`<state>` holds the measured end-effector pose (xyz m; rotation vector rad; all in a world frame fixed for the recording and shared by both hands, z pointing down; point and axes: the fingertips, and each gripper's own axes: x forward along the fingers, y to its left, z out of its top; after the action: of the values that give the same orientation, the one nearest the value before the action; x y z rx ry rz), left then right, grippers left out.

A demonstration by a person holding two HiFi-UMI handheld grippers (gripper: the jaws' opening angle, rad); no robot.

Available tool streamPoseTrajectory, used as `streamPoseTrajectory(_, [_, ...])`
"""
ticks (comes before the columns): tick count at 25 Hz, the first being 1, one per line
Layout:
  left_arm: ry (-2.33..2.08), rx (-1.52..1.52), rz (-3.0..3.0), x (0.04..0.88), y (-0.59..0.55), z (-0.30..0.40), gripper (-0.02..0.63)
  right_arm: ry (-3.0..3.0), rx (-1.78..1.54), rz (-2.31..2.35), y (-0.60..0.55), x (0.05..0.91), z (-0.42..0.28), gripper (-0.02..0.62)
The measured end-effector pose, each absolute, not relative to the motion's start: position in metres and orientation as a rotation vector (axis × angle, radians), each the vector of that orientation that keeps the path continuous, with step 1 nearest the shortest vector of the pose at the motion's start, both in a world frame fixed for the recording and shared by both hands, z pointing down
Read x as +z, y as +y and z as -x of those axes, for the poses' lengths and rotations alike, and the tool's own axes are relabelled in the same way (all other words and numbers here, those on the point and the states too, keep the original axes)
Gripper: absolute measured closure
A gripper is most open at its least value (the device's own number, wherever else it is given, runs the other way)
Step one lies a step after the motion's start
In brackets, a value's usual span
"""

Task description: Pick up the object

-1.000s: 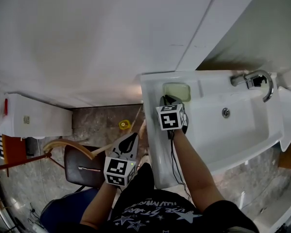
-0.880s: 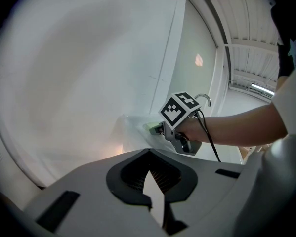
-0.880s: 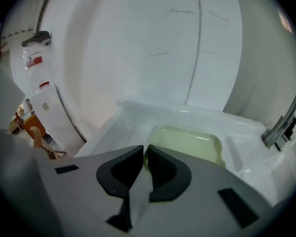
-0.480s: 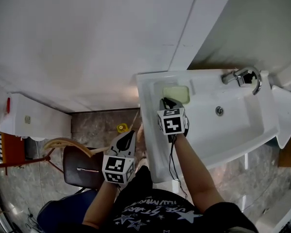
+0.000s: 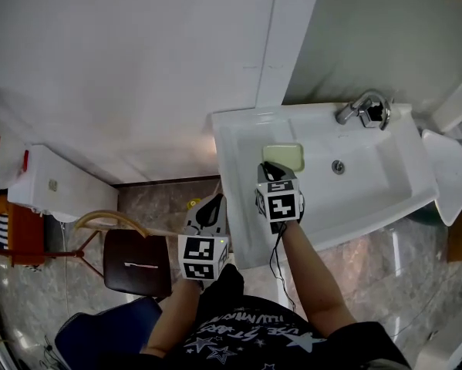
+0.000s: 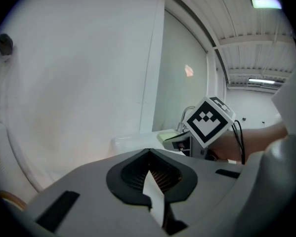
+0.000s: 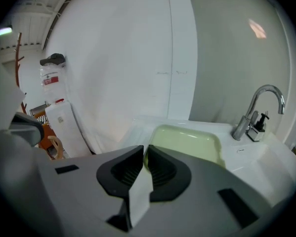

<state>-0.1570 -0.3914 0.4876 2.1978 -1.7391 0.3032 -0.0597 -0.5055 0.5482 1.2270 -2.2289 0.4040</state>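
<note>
A pale green soap dish [image 5: 283,154] lies on the left ledge of the white sink [image 5: 377,183]. My right gripper [image 5: 268,165] reaches over the sink's front edge to the dish's near rim. In the right gripper view the dish [image 7: 187,142] starts right at the tips of the right gripper [image 7: 144,149]; the jaws stand a narrow slit apart, closed on that rim. My left gripper [image 5: 210,205] hangs beside the sink's left side over the floor, jaws together and empty [image 6: 148,154]. The left gripper view shows the dish [image 6: 168,135] at the other gripper's tip.
A chrome faucet [image 5: 362,108] stands at the back of the sink, with the drain [image 5: 338,166] below it. A brown chair [image 5: 136,262] and a white cabinet [image 5: 57,187] stand on the floor to the left. A white wall rises behind.
The head view has swung, so the sink sits further left and higher. The right gripper stays at the dish's near rim. The left gripper has come a little closer to the sink's side.
</note>
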Motion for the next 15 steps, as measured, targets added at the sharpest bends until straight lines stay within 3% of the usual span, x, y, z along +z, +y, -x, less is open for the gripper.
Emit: streamPoseTrajectory(15, [-1.838, 0.191, -2.262, 0.419, -0.336, 0.120, 0.589, -2.311, 0.405, -1.256, -0.383, 0.505, -0.010, 0.554])
